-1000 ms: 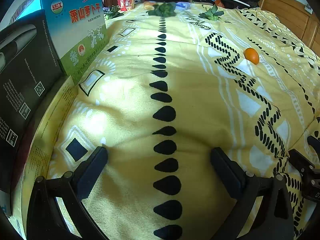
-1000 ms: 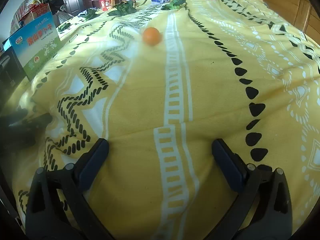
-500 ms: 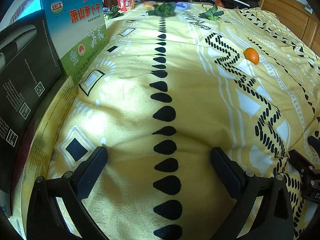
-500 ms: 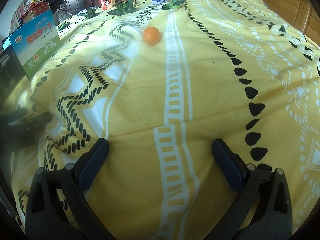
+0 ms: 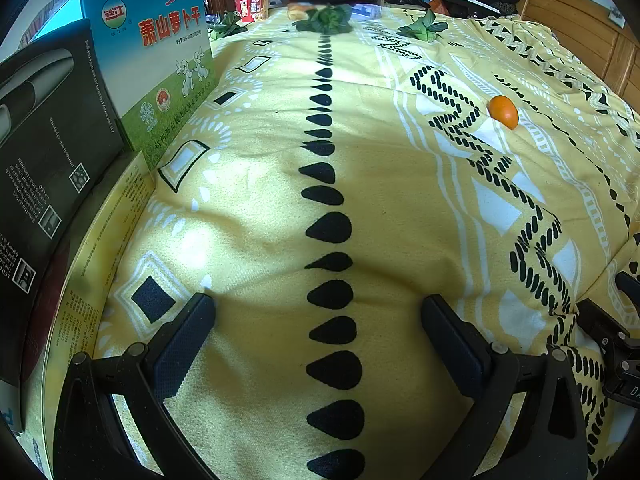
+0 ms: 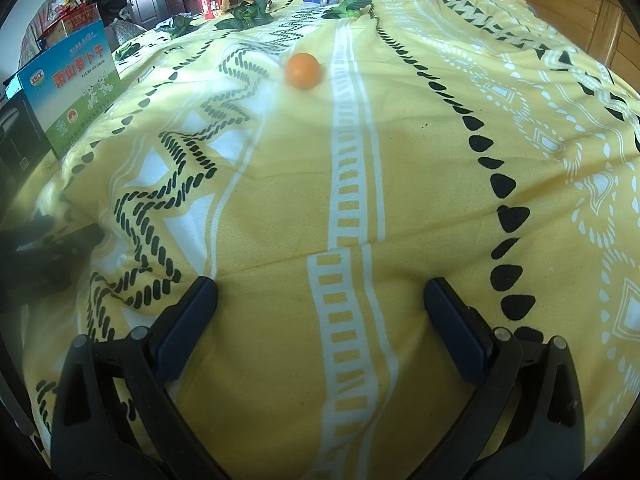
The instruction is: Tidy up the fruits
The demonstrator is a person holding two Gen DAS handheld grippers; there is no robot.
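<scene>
yellow bedspread (image 6: pixel 420 184) – orange (image 6: pixel 303 71) loose | left gripper (image 5: pixel 318 312) apart | right gripper (image 6: pixel 320 294) apart

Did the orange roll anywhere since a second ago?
No. The orange sits in the same spot, just left of the white ladder stripe on the blanket, as before.

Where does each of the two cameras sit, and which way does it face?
Left wrist: on the left gripper, facing along the yellow bedspread; open fingers, boxes at left.
Right wrist: on the right gripper, facing likewise; open fingers, the other gripper at left.
Shared: the orange, bedspread, boxes.
</scene>
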